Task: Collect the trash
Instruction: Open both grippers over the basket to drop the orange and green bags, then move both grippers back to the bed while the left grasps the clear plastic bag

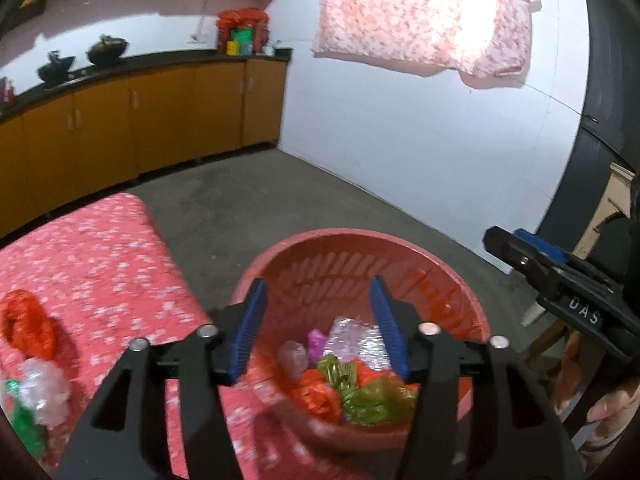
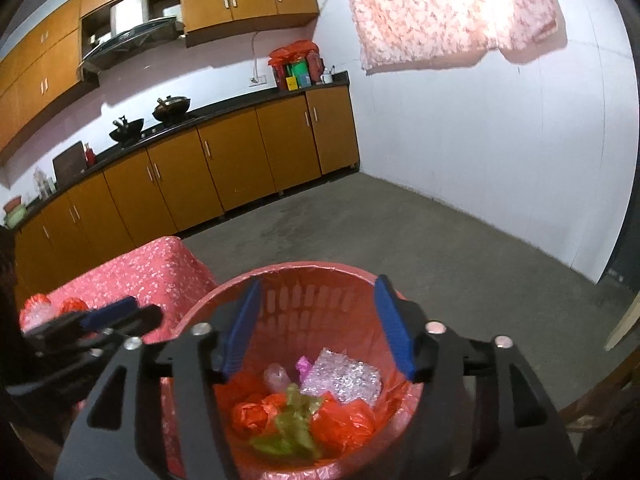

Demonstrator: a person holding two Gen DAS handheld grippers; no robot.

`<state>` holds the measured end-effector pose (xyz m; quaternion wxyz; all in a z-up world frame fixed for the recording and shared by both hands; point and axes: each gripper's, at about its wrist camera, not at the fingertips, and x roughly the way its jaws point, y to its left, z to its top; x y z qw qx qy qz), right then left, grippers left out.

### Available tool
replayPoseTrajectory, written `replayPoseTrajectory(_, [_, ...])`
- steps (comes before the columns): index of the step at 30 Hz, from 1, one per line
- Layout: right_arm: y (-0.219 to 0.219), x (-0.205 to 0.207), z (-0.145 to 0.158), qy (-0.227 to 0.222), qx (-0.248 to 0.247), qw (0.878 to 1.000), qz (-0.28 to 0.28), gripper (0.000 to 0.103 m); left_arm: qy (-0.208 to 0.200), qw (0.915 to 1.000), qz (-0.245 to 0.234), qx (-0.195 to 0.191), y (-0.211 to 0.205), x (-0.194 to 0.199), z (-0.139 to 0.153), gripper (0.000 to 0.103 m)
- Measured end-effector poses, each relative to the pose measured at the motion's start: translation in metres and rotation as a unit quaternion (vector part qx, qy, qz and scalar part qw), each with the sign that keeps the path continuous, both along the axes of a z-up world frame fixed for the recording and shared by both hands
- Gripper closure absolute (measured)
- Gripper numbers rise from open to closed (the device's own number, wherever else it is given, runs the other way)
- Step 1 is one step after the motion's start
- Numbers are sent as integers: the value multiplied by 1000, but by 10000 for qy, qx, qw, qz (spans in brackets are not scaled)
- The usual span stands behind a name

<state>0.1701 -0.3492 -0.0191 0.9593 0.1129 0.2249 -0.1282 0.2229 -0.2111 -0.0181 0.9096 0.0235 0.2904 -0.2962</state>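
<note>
At lower centre of both views, the red basket (image 1: 452, 280) is already holding several crumpled wrappers (image 1: 360, 392), while both the left gripper (image 1: 318, 328) and right gripper (image 2: 316, 326) are hovering open and empty, leaving more trash (image 1: 30, 356) lying on the floral surface (image 1: 100, 248) at lower left.

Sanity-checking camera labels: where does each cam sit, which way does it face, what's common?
Left wrist: on the left gripper, open over the red basket; red-cloth table to its left, right gripper and a hand at its right edge.
Right wrist: on the right gripper, open above the basket; left gripper at its left.
Shared: basket trash, orange cabinets, hanging floral cloth.
</note>
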Motion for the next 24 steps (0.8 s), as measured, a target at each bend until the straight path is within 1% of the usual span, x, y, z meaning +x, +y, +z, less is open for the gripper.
replayPoseTrajectory(2, [10, -4, 4, -63, -173, 9998, -4, 26, -131, 9997, 205, 31, 16, -9, 5, 37])
replayPoseTrajectory(3, [13, -6, 7, -90, -213, 9997, -12, 23, -182, 9993, 309, 53, 24, -13, 7, 34])
replayPoseTrajectory(4, [19, -7, 9, -126, -237, 9996, 0, 18, -239, 9988, 425, 79, 32, -16, 9, 29])
replayPoseTrajectory(5, [25, -9, 11, -169, -227, 9996, 51, 12, -318, 9978, 579, 107, 44, -22, 11, 27])
replayPoseTrajectory(7, [37, -8, 15, -189, -229, 9995, 118, 5, -441, 9953, 849, 153, 65, -32, 13, 18])
replayPoseTrajectory(10, [62, 0, 16, 15, -269, 9992, 308, 4, -565, 9897, 1292, 254, 102, -47, 13, 12])
replayPoseTrajectory(13, [94, 7, 16, 165, -319, 9977, 583, 4, -731, 9802, 1775, 489, 140, -63, 10, 9])
replayPoseTrajectory(15, [118, 10, 14, 147, -335, 9961, 807, 4, -770, 9704, 2182, 684, 168, -69, 6, 9])
replayPoseTrajectory(18, [146, 14, 12, 117, -269, 9937, 1083, 4, -760, 9587, 2617, 812, 199, -73, -1, 9])
replayPoseTrajectory(20, [162, 17, 11, 125, -209, 9925, 1201, 4, -673, 9507, 2896, 878, 219, -71, -9, 9])
replayPoseTrajectory(23, [181, 19, 7, 159, -177, 9908, 1329, 4, -469, 9468, 3068, 856, 237, -65, -20, 9])
replayPoseTrajectory(24, [186, 20, 6, 179, -194, 9903, 1363, 4, -430, 9464, 3081, 864, 239, -62, -21, 11])
